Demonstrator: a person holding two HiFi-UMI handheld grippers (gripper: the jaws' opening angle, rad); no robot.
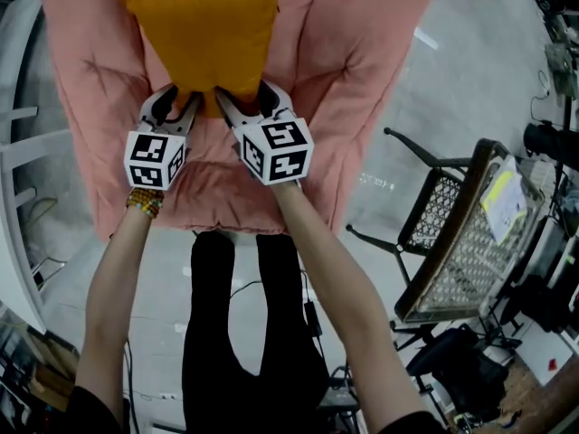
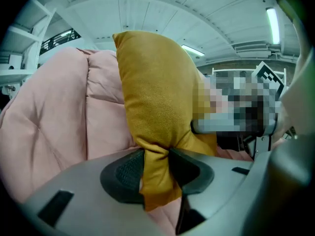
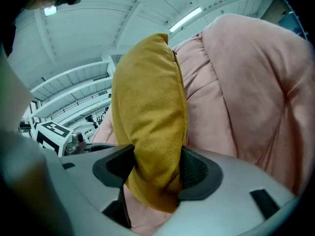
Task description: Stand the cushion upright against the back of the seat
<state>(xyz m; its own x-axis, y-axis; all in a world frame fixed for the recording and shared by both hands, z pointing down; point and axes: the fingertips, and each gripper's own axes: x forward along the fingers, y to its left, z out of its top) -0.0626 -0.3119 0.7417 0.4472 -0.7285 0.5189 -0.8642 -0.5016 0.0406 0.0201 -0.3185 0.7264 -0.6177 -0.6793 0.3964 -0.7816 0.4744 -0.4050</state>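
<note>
The mustard-yellow cushion sits at the top centre of the head view, over the pink padded seat that fills the upper middle of the frame. Both grippers hold it by its near, lower edge. The left gripper is just left of centre and the right gripper is just beside it, so the two grips lie close together on the same edge.

In the left gripper view the cushion rises upright from the left gripper. The dark ribbed fingers are clenched on a bunched corner of the fabric, and a small flap hangs below them. Pink padding fills the left half of that frame behind the cushion.

In the right gripper view the right gripper grasps a thicker part of the edge: its fingers press in from both sides and the cushion bulges above and below them. The seat's tufted padding stands close on the right — whether the cushion touches it, I cannot tell.

Each gripper carries a black-and-white marker cube at its rear. A beaded bracelet circles the wrist behind the left one, and bare forearms run down to the bottom of the head view, with black-clad legs between them. At the right stands a dark wire chair on the grey floor.
</note>
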